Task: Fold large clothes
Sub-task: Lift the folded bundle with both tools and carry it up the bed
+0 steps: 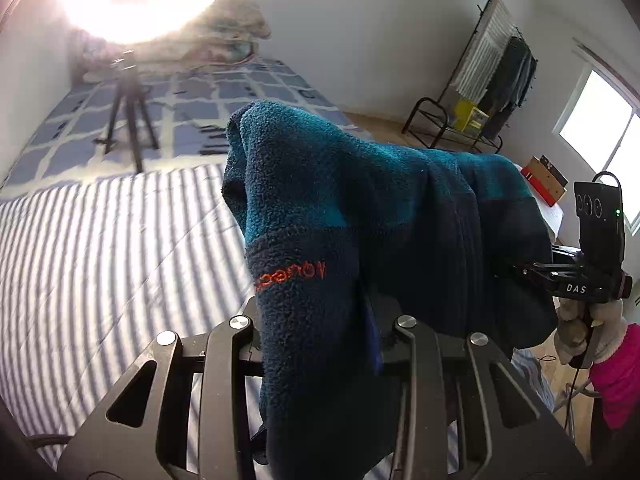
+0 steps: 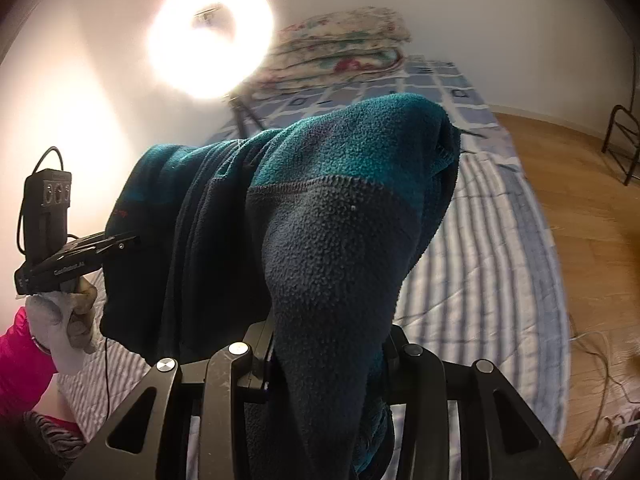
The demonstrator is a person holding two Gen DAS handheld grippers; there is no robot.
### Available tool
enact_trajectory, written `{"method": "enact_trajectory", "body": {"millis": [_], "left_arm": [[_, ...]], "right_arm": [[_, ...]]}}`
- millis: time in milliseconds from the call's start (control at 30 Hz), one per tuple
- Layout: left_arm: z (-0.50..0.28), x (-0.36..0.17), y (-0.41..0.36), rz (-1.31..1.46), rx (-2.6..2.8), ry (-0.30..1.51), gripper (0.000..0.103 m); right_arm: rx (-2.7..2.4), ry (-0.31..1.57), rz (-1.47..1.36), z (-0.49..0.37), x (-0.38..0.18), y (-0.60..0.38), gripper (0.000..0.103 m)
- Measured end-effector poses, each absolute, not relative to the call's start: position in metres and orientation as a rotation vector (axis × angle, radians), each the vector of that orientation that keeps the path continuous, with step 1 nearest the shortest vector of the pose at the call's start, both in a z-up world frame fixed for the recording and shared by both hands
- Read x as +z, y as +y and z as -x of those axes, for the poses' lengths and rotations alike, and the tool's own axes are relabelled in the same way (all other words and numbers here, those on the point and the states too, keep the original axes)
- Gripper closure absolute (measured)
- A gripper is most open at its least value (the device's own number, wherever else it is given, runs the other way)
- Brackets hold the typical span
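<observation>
Teal-navy fleece stretched above striped bed, left gripper clamped on one end, right gripper clamped on other, gloved hand at 3 o'clock, both tilted downward

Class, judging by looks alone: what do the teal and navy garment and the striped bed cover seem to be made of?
Teal and navy garment: probably synthetic fleece, matt, going by its nubbly pilled pile and overlocked seam. Striped bed cover: apparently woven cotton-like cloth, matt and thin, with faint quilting lines; its fibre cannot be told.
</observation>
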State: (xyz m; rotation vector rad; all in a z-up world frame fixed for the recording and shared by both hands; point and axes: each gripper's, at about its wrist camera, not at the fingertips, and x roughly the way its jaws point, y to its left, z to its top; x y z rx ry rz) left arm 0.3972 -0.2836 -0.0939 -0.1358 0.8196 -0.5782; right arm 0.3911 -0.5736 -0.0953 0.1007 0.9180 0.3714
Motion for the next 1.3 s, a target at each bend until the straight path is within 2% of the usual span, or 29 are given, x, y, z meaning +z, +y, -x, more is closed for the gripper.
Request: {"method": "enact_trajectory", "body": {"millis": [733,1133,1267,1300], "left_arm": [[-0.551,-0.112,-0.42,0.154,-0.57,0.794,0.071],[-0.58,-0.147,-0.455,0.161,-0.551,0.846,0.071],[-0.585,-0.154,-0.456,0.133,-0.531,0.851,0.071],[-0.586,-0.157,-0.456,0.127,-0.523,0.855,0.07]], "right_arm": [[0.185,0.911,-0.029,-0.552,-0.098,-0.671,0.066],[0.16,0.968,-0.042,-0.598,-0.145,-0.704,0.066],[0.145,0.974,-0.066,-0.607,-0.156,-0.708,0.06],[0.129,0.978,-0.063,-0.61,-0.159,-0.709,0.055]]}}
